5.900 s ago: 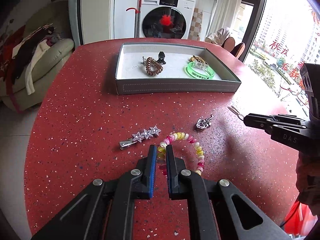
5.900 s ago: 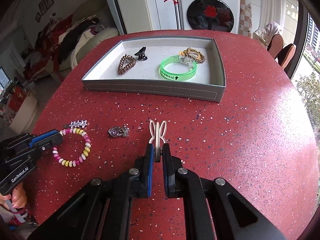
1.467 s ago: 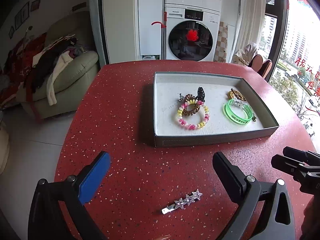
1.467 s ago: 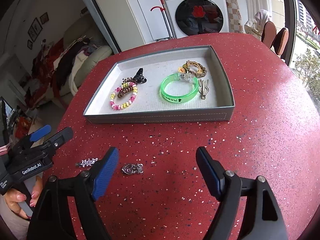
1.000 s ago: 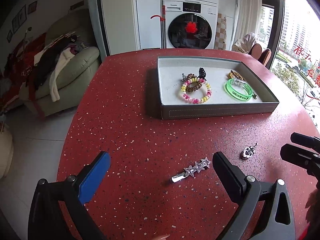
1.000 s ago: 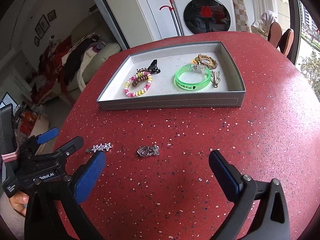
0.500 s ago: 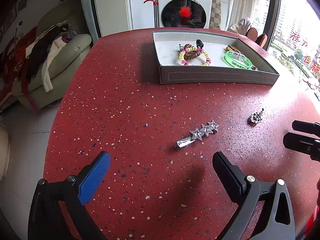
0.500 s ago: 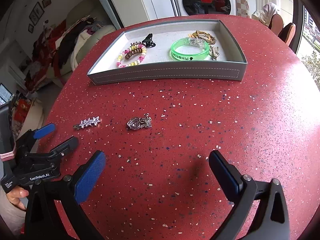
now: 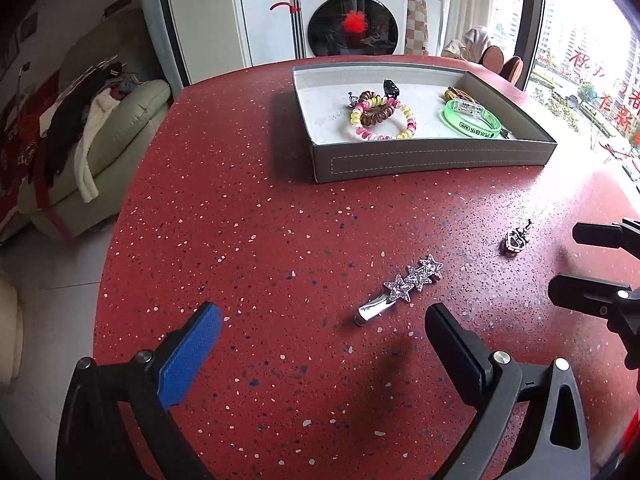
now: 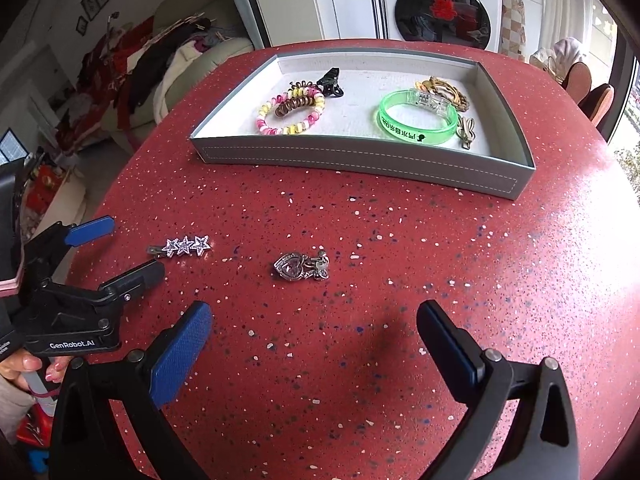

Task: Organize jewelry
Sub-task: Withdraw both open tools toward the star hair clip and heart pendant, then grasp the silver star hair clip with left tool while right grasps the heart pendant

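Observation:
A silver star hair clip lies on the red table just ahead of my open left gripper; it also shows in the right wrist view. A silver heart pendant lies ahead of my open right gripper, and shows in the left wrist view. The grey tray holds a pink-yellow bead bracelet, a brown coil hair tie, a green bangle, a black claw clip, a bunny clip and gold bands. Both grippers are empty.
The red speckled table curves off at the left with floor below. A sofa with clothes stands to the left. A washing machine stands behind the table. Chairs sit at the far right.
Both grippers have drawn back from the tray and lowered toward the table. The left now sits near the star clip, the right near the heart pendant. Both stay open.

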A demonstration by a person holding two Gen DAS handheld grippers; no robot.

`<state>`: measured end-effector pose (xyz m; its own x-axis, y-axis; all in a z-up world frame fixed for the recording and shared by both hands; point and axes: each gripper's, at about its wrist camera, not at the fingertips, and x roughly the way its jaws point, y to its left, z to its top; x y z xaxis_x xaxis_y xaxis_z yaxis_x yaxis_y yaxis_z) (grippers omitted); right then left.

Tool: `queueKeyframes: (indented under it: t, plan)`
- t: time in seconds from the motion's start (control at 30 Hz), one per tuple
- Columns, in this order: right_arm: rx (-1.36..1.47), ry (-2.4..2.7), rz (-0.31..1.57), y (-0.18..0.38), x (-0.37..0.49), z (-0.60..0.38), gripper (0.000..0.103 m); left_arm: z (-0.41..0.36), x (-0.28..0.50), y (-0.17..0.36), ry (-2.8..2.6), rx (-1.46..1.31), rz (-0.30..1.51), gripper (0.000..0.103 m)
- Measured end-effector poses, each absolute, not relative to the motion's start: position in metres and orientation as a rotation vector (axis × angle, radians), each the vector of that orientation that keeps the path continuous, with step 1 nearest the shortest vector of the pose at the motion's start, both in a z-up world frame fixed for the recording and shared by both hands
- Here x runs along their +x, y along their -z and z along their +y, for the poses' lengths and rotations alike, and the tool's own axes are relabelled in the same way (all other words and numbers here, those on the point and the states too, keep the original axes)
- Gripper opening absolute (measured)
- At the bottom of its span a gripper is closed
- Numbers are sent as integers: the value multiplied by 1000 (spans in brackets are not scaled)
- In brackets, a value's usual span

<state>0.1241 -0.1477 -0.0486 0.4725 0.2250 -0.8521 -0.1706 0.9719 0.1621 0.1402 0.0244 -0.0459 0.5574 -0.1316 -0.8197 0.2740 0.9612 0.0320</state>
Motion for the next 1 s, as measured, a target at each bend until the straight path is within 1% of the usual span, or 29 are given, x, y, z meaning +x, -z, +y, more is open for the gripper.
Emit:
queueKeyframes:
  t: [0.03,0.1,0.17,0.23,0.33,0.37,0.4,0.5,0.57,0.67,0.7,0.77,0.8,0.83,0.87,1.0]
  plan:
    - [55,-240,1050,49,126,-147,94,23,141,45,244,168,948,103]
    - [53,-238,1050,49,129,-146,91,19,143,45,254,180,947,103]
    - [52,-238,1048,48,131,-146,84,15,144,46,265,193,947,103]
    - [46,-240,1046,48,132,-145,79,12,144,47,277,208,947,103]
    - [35,-243,1047,49,136,-141,75,7,146,50,286,228,953,103]
    - [32,-243,1048,50,137,-140,73,6,147,50,285,231,953,97]
    - [31,-244,1050,51,139,-139,72,5,148,50,289,231,955,96]
    - [27,-249,1053,55,143,-135,68,3,148,50,293,231,951,96]
    - [4,-242,1042,55,143,-131,64,2,147,50,301,230,947,92]
    - [-31,-228,1033,56,142,-125,59,0,146,49,303,234,943,91]
    - [-42,-223,1031,56,142,-124,58,0,146,49,307,232,943,88]
    - [-64,-220,1026,56,141,-121,47,0,146,49,312,226,946,86]
    - [-73,-219,1024,55,140,-120,44,-1,146,48,311,230,945,86]
    - [-78,-217,1023,55,140,-120,37,-2,146,48,310,233,944,86]
    - [-82,-213,1021,55,139,-120,36,-3,146,48,312,235,944,86]
    - [-79,-215,1014,55,137,-121,35,-7,145,47,336,233,945,75]
